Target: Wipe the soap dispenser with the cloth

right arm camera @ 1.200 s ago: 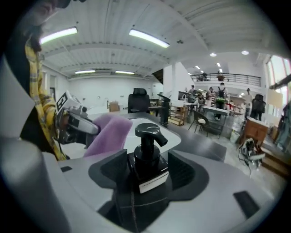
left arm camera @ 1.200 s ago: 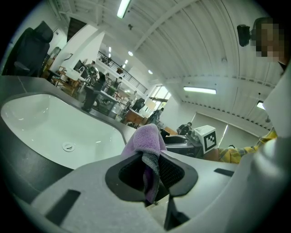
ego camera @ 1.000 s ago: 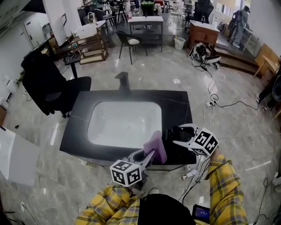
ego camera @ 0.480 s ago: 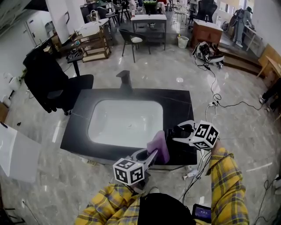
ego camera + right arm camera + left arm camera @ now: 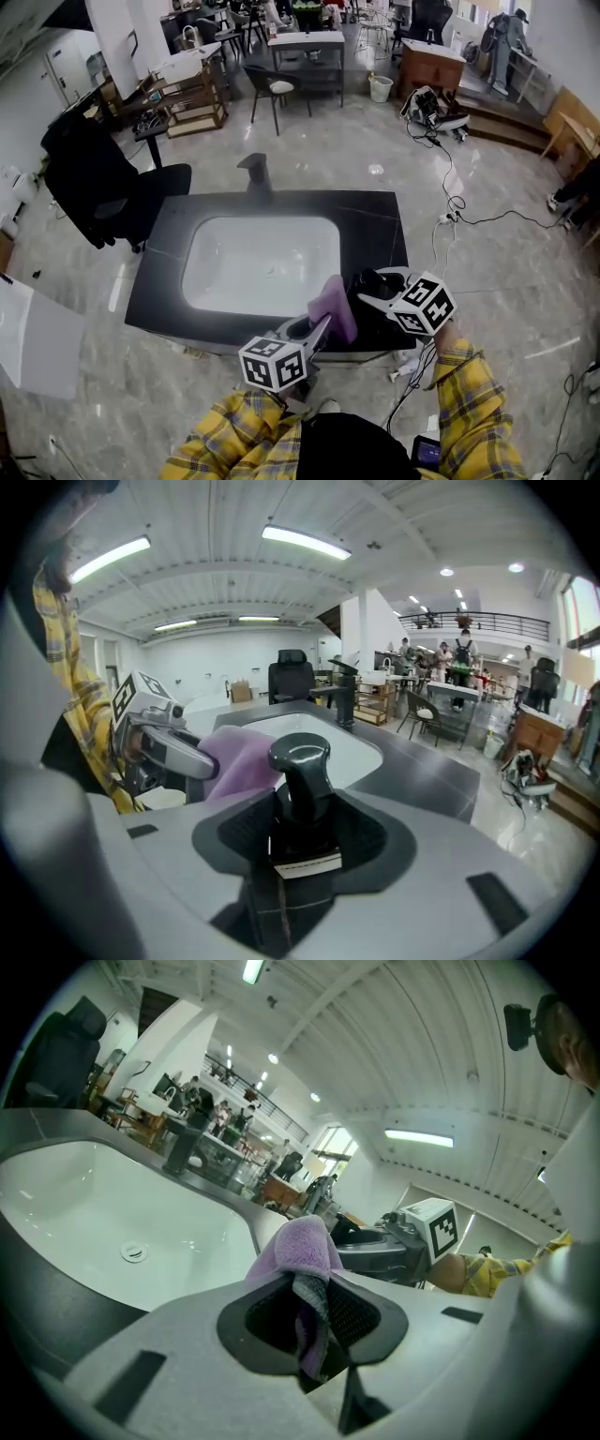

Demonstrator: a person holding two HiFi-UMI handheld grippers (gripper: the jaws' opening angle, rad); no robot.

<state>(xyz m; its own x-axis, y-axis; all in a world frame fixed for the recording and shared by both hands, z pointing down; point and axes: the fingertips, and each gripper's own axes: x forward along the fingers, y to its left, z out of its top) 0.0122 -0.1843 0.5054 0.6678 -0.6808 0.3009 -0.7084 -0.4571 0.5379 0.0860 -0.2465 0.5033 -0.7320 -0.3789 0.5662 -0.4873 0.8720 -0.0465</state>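
Observation:
The black soap dispenser with its pump head stands upright between the jaws of my right gripper, which is shut on its body. In the head view that gripper hangs over the dark countertop's front right corner, with the dispenser at its tip. My left gripper is shut on a purple cloth that stands up from its jaws, just left of the dispenser. From the left gripper view the cloth bunches between the pads, with the right gripper close behind it.
A white sink basin fills the middle of the countertop, with a black faucet at its far edge. A black office chair stands to the left. Cables lie on the tiled floor at the right.
The right gripper's jaws have drawn in onto the dispenser and the gripper has rolled, turning its marker cube. The left gripper and the cloth have hardly moved.

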